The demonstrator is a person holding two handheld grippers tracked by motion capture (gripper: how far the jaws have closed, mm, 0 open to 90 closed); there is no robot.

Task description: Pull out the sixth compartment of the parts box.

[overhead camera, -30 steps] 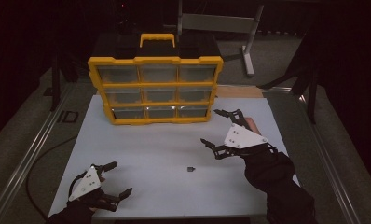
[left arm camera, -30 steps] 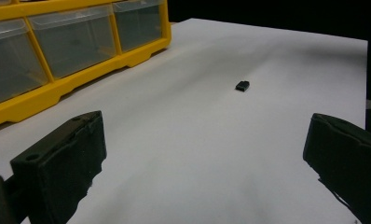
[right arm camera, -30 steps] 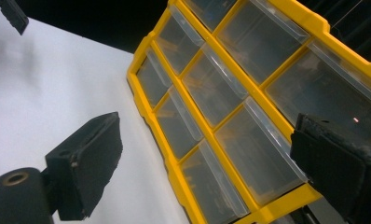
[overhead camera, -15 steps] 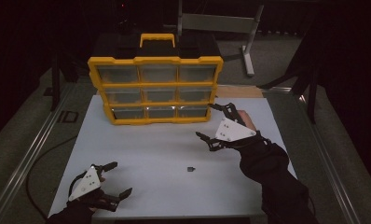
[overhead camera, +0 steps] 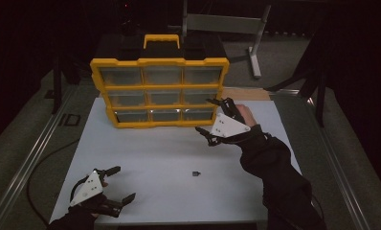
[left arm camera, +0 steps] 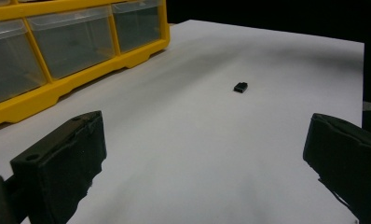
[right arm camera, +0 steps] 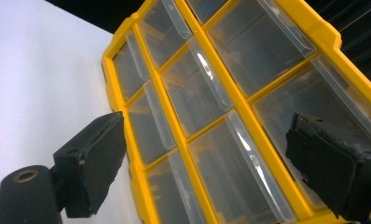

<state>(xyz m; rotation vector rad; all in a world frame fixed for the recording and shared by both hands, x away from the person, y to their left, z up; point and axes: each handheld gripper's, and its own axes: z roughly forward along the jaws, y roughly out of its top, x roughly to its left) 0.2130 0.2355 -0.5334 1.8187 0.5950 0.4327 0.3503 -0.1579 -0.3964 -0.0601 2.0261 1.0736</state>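
At the right front corner of the yellow drawer cabinet (overhead camera: 160,91), the right gripper (overhead camera: 211,117) hangs with its jaws spread wide and nothing between them. The right gripper view frames the bottom-right drawer (right arm camera: 230,172) between those jaws, near but apart from them; the high view does not show this alignment so plainly. The left gripper (overhead camera: 117,184) sits at the near left of the white table top (overhead camera: 150,148), jaws likewise wide and empty. The left gripper view shows one small black part (left arm camera: 241,87) lying loose on the table ahead of the jaws, well apart from them; in the high view the same part (overhead camera: 196,173) lies between the two grippers, clear of the cabinet.

Count: two grippers, one cabinet, one loose part. The cabinet holds nine clear drawers in three rows of three, all shut. Contents cannot be made out through the drawer fronts. A yellow carry handle (overhead camera: 162,40) stands on top.
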